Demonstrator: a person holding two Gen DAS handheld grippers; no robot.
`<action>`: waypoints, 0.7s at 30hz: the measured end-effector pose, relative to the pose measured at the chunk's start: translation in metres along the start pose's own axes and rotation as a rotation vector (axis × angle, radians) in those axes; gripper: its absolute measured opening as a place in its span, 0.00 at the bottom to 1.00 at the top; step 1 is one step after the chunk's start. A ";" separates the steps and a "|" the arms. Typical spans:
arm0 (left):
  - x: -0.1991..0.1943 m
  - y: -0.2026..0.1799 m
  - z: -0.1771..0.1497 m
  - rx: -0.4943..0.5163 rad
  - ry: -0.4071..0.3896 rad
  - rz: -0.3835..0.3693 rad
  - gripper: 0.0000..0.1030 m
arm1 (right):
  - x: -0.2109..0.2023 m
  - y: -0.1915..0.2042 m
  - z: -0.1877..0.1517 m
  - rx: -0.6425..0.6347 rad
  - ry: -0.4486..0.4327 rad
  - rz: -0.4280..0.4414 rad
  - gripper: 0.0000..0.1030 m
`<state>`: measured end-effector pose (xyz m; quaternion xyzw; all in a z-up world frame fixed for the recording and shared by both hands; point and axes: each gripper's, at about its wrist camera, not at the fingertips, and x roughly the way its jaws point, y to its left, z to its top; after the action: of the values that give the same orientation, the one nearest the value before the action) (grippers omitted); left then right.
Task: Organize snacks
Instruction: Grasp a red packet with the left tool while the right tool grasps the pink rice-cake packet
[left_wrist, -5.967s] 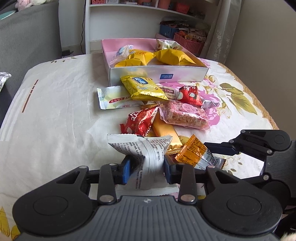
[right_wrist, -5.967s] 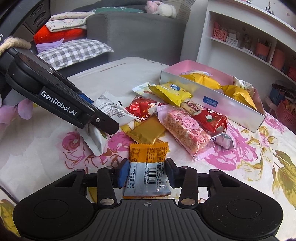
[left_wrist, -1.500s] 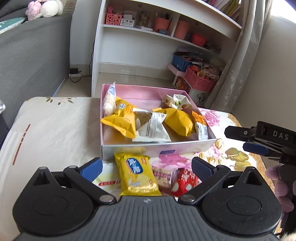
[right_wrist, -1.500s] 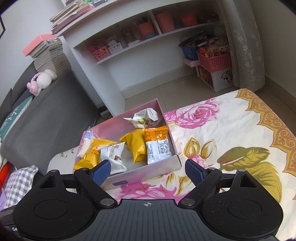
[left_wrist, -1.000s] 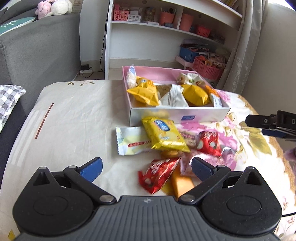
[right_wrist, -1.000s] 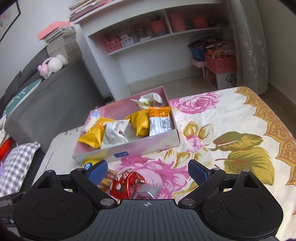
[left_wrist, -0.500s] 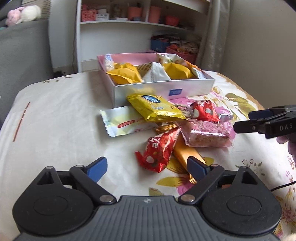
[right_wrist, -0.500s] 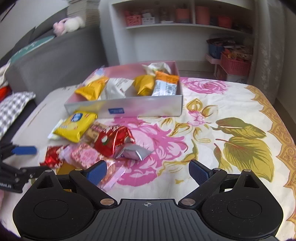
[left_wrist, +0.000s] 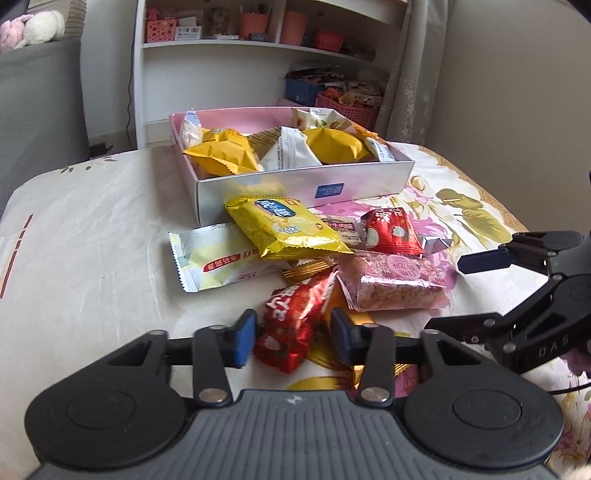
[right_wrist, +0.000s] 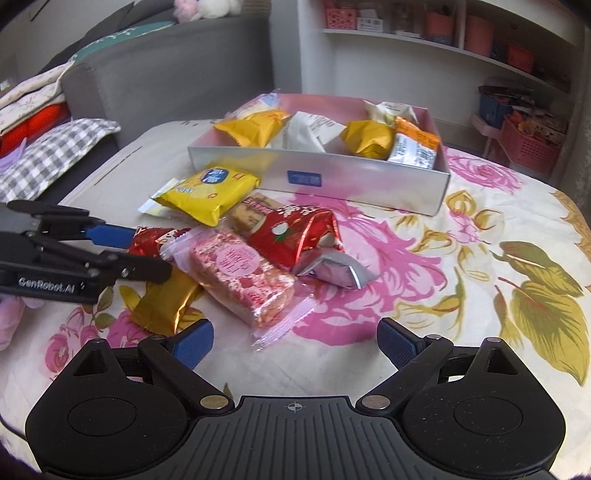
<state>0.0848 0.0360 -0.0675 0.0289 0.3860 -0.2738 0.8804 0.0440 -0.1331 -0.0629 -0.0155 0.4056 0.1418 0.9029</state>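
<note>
Snack stock, taken with the pink box (left_wrist: 306, 188) as landmark, standing on a bench under a floral cloth (right_wrist: 480, 236). Inside the box: two yellow packets (left_wrist: 221, 155), a white packet (left_wrist: 288, 155), a pale packet at the far right corner, an orange-and-white packet (right_wrist: 415, 146) against the right wall, and a slim pale one at the far left corner; judged about half the stock, so the sorting looks roughly midway. Outside, all on the near side of the box: yellow biscuit packet (left_wrist: 284, 227) just in front of its wall, lying over a pale green wrapper (left_wrist: 218, 262); a small brown bar (right_wrist: 255, 216) beside it; a red heart-print packet (left_wrist: 391, 232) with a silver sachet (right_wrist: 332, 273) touching it; a pink rice-crisp bar (left_wrist: 391, 282) nearer still; a gold packet (right_wrist: 166, 299) and a red foil packet (left_wrist: 295, 325) nearest of all. Left claw (left_wrist: 291, 338): narrowed around the red foil packet, pads just beside its sides; whether they press it cannot be told, grip not confirmed. Right claw (right_wrist: 293, 341): released wide, empty, hovering just short of the pink bar, which seems its likely pick. Remaining, by estimate: eight loose items to go into the box.
</note>
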 end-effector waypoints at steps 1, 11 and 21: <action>0.000 0.000 0.000 -0.007 0.003 0.006 0.31 | 0.002 0.001 0.000 -0.007 -0.001 0.007 0.94; -0.009 -0.001 -0.001 -0.008 0.036 0.089 0.29 | 0.011 0.006 0.006 -0.019 -0.038 0.043 0.92; -0.017 0.010 -0.004 -0.041 0.059 0.148 0.29 | 0.005 0.020 0.004 -0.047 -0.026 0.114 0.76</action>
<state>0.0779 0.0533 -0.0599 0.0473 0.4140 -0.1992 0.8870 0.0448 -0.1123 -0.0623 -0.0118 0.3906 0.2030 0.8978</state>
